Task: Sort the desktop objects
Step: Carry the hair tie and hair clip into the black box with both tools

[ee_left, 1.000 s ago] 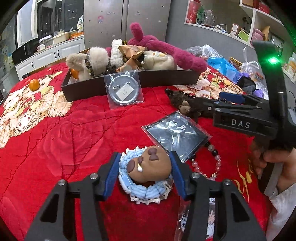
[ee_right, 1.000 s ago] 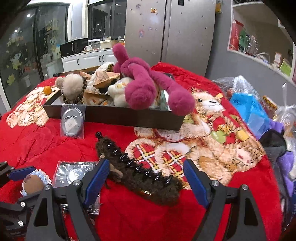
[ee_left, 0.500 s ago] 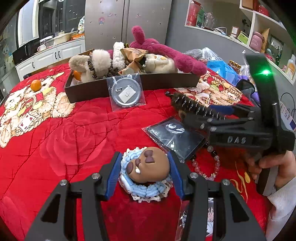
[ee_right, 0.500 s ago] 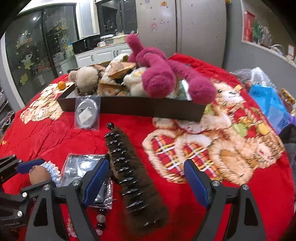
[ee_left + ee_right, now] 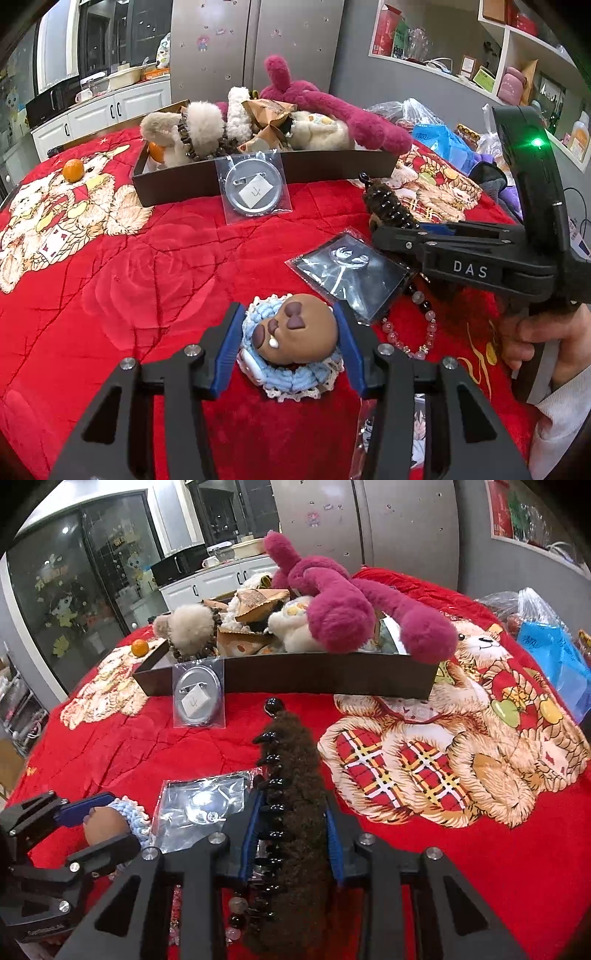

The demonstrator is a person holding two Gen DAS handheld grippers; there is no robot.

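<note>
A brown bear-head toy [image 5: 295,328] with a blue crocheted collar lies on the red blanket [image 5: 110,277]. My left gripper [image 5: 288,343] is shut on it, blue pads against both sides. Further right lies a fuzzy brown hair clip [image 5: 291,760] with black teeth, lengthwise between my right gripper's [image 5: 291,834] jaws. Those jaws are closing, and both pads touch the clip's sides. In the left wrist view the far end of the hair clip [image 5: 388,203] sticks out past the right gripper's fingers. The right wrist view has the left gripper [image 5: 99,827] at its lower left.
A dark box [image 5: 177,188] of plush toys, with a pink plush [image 5: 340,609], stands at the back. A bagged round badge [image 5: 255,192] leans on it. A dark packet [image 5: 351,269] and bead bracelet [image 5: 413,332] lie between the grippers. An orange [image 5: 72,170] sits far left, a blue bag [image 5: 554,657] right.
The right gripper turned to line up along the hair clip, and its jaws came in from wide apart onto the clip's sides. The left gripper stayed around the bear-head toy.
</note>
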